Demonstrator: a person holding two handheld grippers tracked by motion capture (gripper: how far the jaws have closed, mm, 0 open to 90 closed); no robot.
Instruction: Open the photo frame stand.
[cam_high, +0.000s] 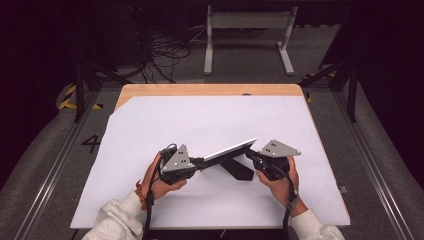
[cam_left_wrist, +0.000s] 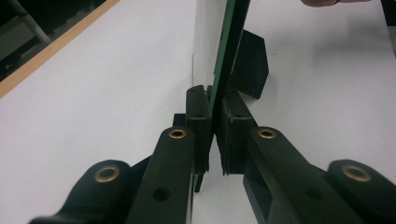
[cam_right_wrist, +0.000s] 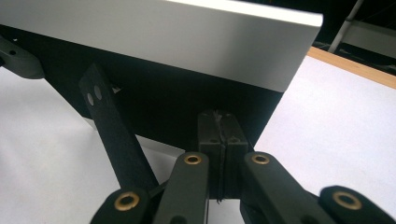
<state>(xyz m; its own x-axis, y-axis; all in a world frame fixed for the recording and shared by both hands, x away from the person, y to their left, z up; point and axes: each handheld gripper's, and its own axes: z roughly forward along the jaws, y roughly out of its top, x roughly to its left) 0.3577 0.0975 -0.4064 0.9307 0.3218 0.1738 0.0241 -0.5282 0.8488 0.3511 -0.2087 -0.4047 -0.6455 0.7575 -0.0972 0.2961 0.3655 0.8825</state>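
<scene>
Item: flat panel (cam_high: 231, 149), white-faced with a dark back and a green edge, held above the middle of the near half of the bench (cam_high: 150, 115), clear of the white sheet (cam_high: 210, 120) that covers it. Long axis: runs from near-left to far-right in the high view, the right end sitting higher than the left, face tilted upward. Left claw (cam_high: 200, 162): nearly closed, jaws pinching the panel's left end edge-on; in the left gripper view the green edge (cam_left_wrist: 225, 56) stands upright between the pads (cam_left_wrist: 198, 121). Right claw (cam_high: 251, 153): jaws pressed together at the panel's right end; in the right gripper view they meet against the dark back (cam_right_wrist: 187, 107), and whether they pinch a lip of it cannot be told. Attachment: a black strut (cam_high: 239, 169) hangs from the underside, angling down toward the near right, its foot close to the sheet. Bearing: the panel spans the gap between the two claws, each at one end, neither nearer. Judgement: any setting-down turns on the strut's foot, which points at the sheet just left of the right hand (cam_high: 281, 182).
</scene>
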